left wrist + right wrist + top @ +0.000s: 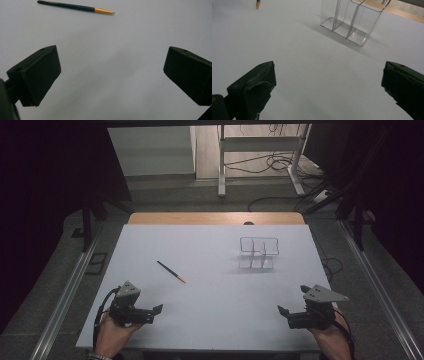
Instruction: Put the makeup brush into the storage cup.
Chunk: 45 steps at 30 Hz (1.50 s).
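Both grippers, left (pixel 159 309) and right (pixel 281 310), rest low with jaws wide, empty. I'm pre-grasp: pen (pixel 171 271) lies at my left's one o'clock, clear organizer (pixel 258 253) beyond; next, reach and pinch.

Dim room, dark at both sides. White sheet (pixel 210 285) over wooden table (pixel 215 218), wood edge showing at far side. Grey carpet-like floor (pixel 40 290) w/ metal rails (pixel 65 295) running along left & right. Beyond table: white metal stand (pixel 260 145), black cables (pixel 270 162) looped on floor, pale wall panel (pixel 150 150) at back left. Light soft, from above
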{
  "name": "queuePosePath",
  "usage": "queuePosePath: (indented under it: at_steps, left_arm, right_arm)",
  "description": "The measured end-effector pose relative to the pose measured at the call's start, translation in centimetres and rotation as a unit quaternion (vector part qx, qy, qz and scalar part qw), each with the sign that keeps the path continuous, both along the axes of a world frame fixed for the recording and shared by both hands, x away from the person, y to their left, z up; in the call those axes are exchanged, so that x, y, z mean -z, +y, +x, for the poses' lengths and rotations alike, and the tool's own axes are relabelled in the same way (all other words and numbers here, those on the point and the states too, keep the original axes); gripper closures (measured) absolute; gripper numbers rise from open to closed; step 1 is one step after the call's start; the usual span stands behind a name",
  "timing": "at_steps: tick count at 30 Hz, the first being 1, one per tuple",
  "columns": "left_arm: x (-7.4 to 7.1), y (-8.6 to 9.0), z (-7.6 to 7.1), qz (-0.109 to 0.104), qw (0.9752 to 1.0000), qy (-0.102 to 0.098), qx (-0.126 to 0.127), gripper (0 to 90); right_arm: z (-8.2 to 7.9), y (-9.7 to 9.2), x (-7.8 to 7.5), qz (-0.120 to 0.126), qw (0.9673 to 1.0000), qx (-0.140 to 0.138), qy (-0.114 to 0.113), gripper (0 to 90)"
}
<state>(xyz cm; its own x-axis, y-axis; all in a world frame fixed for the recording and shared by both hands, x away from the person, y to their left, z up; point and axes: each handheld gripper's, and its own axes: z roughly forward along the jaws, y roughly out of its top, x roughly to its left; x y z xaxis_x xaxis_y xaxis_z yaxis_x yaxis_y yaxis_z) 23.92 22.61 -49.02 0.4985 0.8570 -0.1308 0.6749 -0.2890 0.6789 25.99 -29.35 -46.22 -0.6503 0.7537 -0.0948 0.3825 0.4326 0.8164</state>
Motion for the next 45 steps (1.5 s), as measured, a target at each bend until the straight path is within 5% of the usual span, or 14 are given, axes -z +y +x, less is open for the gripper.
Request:
queuePosePath:
  at_steps: [3, 7, 23, 35, 45]
  left_arm:
    - [-0.2, -0.2, 0.4, 0.012, 0.9999, 0.006, -0.007, 3.4]
    - [-0.3, 0.0, 0.9, 0.001, 0.9998, 0.012, -0.019, 5.0]
    - [-1.1, -0.4, 3.0, 0.018, 0.9995, 0.025, -0.007, 7.1]
    - [-1.6, -1.0, 5.5, 0.013, 0.9985, 0.051, -0.014, 7.6]
    - [-1.5, -1.2, 7.5, 0.036, 0.9959, 0.082, -0.017, 7.7]
  right_arm:
    - [0.0, 0.0, 0.0, 0.001, 1.0000, 0.001, 0.002, 0.0]
    - [0.1, 0.1, 0.1, 0.000, 1.0000, 0.005, 0.004, 0.0]
    - [0.3, 0.2, 0.3, -0.004, 0.9998, 0.005, 0.017, 0.0]
    - [0.4, 0.2, 0.3, -0.003, 0.9997, 0.003, 0.023, 0.2]
    - [0.4, 0.2, 0.4, -0.004, 0.9997, 0.002, 0.026, 0.4]
